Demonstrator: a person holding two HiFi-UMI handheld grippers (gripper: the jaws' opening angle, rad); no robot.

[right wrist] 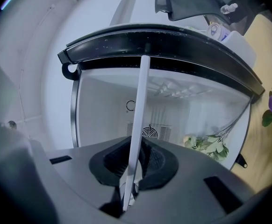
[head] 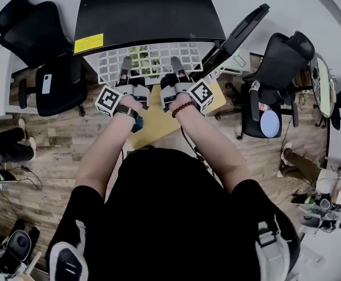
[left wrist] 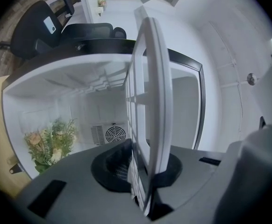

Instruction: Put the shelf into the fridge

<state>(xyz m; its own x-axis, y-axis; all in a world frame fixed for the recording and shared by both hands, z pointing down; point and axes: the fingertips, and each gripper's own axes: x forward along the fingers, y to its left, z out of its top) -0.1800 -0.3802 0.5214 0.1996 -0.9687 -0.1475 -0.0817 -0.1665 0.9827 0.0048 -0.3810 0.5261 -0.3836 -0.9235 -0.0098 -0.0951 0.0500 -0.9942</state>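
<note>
Left gripper: the left gripper has its jaws clamped on the near edge of the shelf, left of its middle, and the left hand is wrapped round the handle.
Right gripper: same story here. The right gripper has its jaws closed on that near edge, right of the middle, with the right hand behind it.
Shelf: a white grid, and each gripper view sees it edge-on, running from between the jaws towards the cavity. It is held level at the open front of the fridge, and in the head view most of the grid shows nearer than the black top. How far the far edge reaches inside I cannot tell.
Fridge: a small black box with a white inside, standing on the yellow desk. The door is swung wide open on the right.
Inside: a bunch of flowers lies in the cavity. There is a round fan grille on the back wall.
Around: a black office chair stands to the left and another chair to the right, both on the wooden floor.
</note>
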